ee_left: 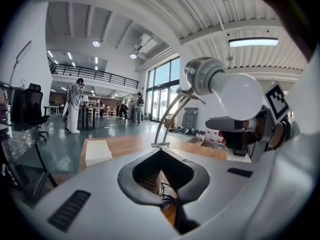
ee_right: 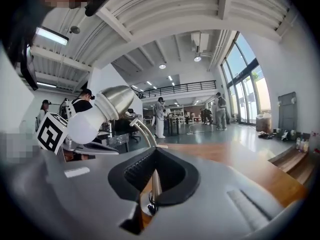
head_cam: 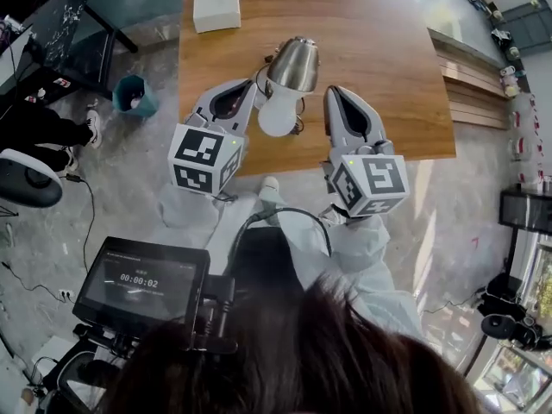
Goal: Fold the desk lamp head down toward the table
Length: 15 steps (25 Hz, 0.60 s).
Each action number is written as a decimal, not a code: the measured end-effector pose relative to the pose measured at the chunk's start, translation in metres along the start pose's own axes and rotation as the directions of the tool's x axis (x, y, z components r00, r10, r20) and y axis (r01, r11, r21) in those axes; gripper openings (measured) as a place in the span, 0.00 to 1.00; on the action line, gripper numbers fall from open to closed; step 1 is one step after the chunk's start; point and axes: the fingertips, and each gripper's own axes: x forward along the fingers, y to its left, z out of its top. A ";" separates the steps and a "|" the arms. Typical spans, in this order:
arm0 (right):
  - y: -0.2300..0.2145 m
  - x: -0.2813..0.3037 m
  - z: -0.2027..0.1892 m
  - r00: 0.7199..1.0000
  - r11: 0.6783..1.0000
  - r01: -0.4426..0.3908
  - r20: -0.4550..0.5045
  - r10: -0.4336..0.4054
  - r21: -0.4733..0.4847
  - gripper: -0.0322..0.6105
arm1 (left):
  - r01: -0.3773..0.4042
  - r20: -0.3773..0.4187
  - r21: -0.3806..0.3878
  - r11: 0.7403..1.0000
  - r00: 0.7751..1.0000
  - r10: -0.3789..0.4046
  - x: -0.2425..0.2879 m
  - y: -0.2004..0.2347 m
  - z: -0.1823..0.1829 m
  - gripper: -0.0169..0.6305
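At the near edge of the wooden table (head_cam: 371, 33) stands the desk lamp, its metal head (head_cam: 295, 62) raised on a curved arm (ee_left: 171, 116). The white bulb (head_cam: 278, 116) points up and out toward the person rather than down at the tabletop. In the left gripper view the head (ee_left: 202, 74) and bulb (ee_left: 241, 96) sit high and to the right. In the right gripper view they sit up and to the left (ee_right: 113, 100).

The left gripper (head_cam: 249, 90) is just left of the head and the right gripper (head_cam: 337, 94) just right of it, so the lamp is between them. I cannot tell whether either one touches the lamp. Each gripper's own view shows its jaws pressed together with nothing between them (ee_left: 160, 170) (ee_right: 154, 180). Each carries a cube with black-and-white square markers (head_cam: 205, 158), which show no readable words.

A white box (head_cam: 216, 0) lies at the far left of the table, well apart from the lamp. On the floor to the left stands a teal bin (head_cam: 135, 96). Below the grippers, a small screen (head_cam: 142, 280) reads "00:00:02". No brand or label can be read on the lamp.
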 end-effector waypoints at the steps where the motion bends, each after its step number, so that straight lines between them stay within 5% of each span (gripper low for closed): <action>1: -0.003 0.011 -0.001 1.000 1.000 -0.028 -0.008 0.028 -0.001 0.05 | -0.007 -0.010 -0.009 1.000 1.000 0.006 0.006 0.005 -0.004 0.03; 10: -0.003 0.072 -0.012 0.963 0.953 -0.227 -0.097 0.251 0.202 0.05 | 0.070 -0.128 -0.007 0.998 0.989 -0.070 0.048 0.026 -0.039 0.03; 15: -0.006 0.099 -0.002 0.897 0.834 -0.346 -0.109 0.428 0.431 0.09 | 0.165 -0.191 -0.020 0.986 0.967 -0.165 0.084 0.028 -0.051 0.03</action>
